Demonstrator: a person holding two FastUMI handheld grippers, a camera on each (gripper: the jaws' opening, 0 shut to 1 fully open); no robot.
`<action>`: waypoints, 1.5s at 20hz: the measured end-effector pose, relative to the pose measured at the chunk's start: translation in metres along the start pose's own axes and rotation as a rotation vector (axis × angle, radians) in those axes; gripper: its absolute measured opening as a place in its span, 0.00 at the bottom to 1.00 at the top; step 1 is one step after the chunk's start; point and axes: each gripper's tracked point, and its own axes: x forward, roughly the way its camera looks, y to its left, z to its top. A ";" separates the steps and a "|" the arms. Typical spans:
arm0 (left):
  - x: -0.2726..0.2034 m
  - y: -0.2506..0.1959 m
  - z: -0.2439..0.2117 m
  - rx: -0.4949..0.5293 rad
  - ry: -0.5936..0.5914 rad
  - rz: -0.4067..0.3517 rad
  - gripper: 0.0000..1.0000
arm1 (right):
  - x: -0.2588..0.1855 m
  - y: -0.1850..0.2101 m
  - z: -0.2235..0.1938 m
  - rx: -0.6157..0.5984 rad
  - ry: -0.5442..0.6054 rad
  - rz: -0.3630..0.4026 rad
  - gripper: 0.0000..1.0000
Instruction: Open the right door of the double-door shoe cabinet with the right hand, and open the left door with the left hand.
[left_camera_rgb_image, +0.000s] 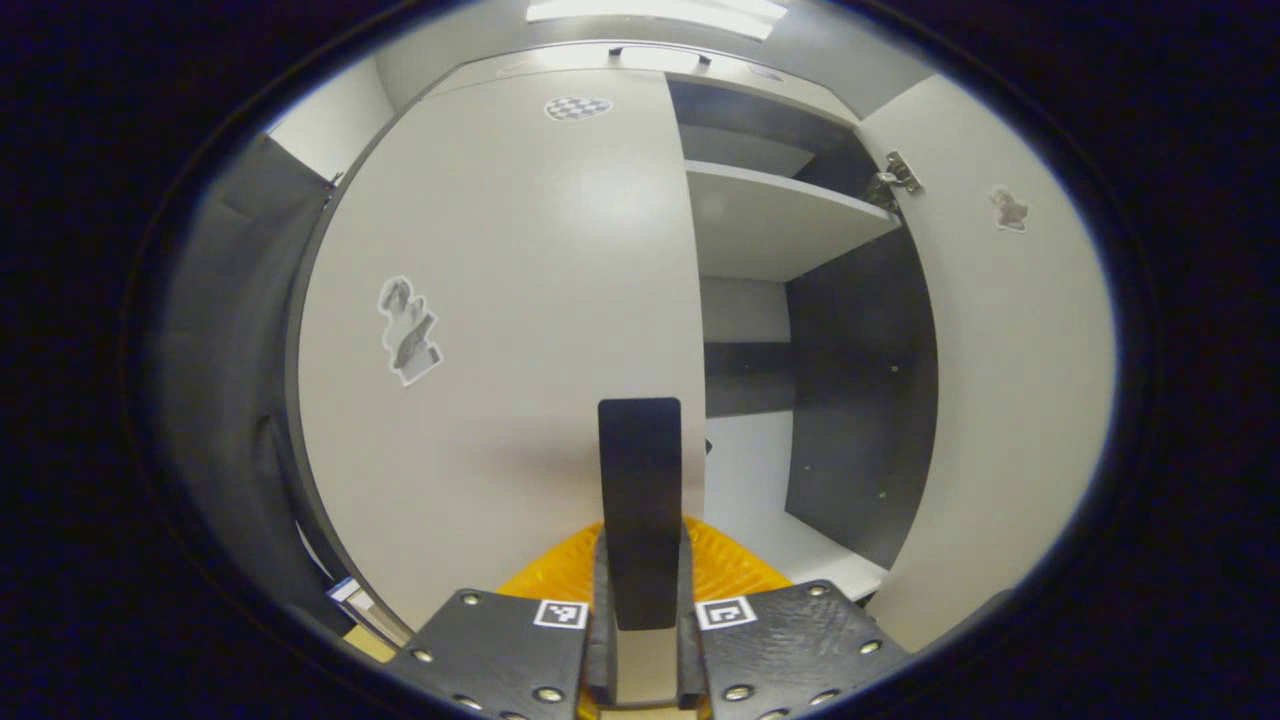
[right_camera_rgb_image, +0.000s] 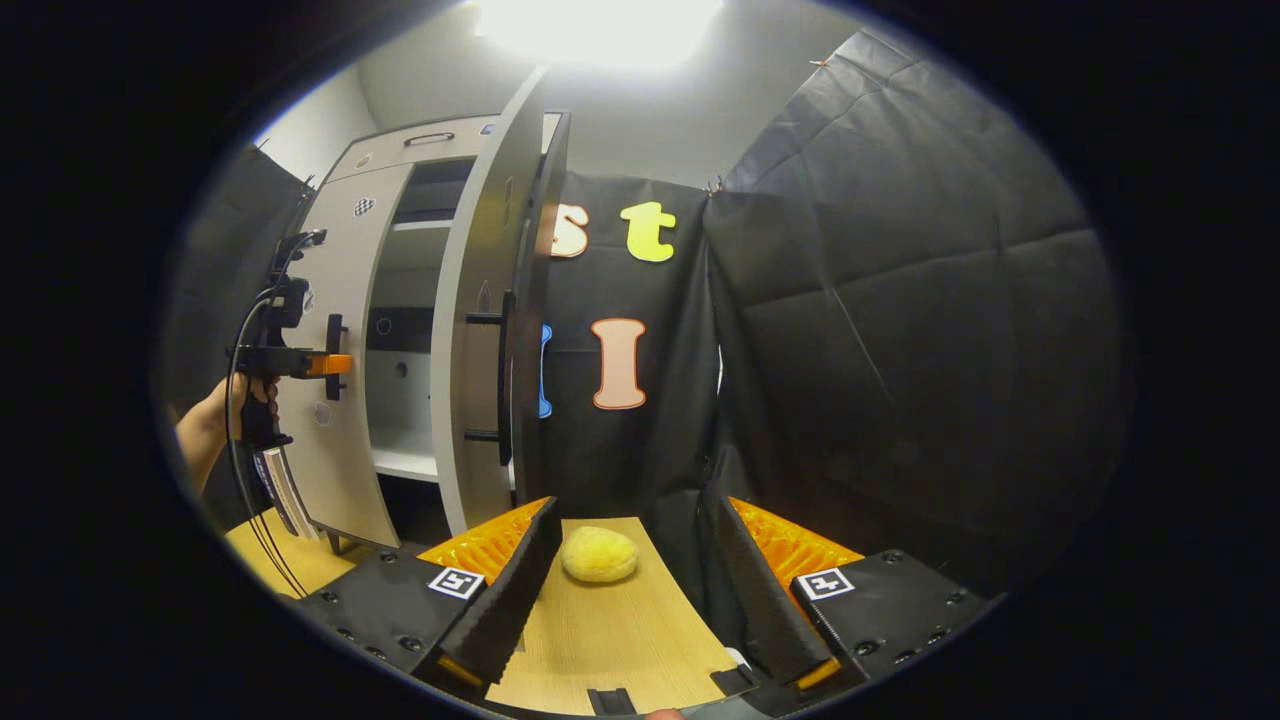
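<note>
The cabinet (right_camera_rgb_image: 420, 330) stands tall. Its right door (right_camera_rgb_image: 490, 330) is swung wide open. The left door (left_camera_rgb_image: 500, 330) is flat and closed. Its handle (left_camera_rgb_image: 640, 500) runs up and down, right at the left claw (left_camera_rgb_image: 640, 560), pinched between closed fingers. The right claw (right_camera_rgb_image: 630, 590) waits open and empty, far off.

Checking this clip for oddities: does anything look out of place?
Only a round yellow sponge-like ball lying loose on the wooden floor beside the white double-door shoe cabinet, unrelated to opening doors. Nothing looks damaged.
</note>
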 end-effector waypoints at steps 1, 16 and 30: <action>-0.002 0.000 0.000 -0.024 0.003 -0.012 0.20 | 0.002 0.002 0.001 0.001 -0.006 0.009 0.98; -0.079 0.018 0.008 -0.019 -0.016 -0.098 0.16 | 0.009 0.035 0.016 0.023 -0.060 0.151 0.98; -0.125 0.067 0.011 -0.019 -0.033 -0.064 0.14 | 0.006 0.070 0.020 -0.029 -0.071 0.275 0.98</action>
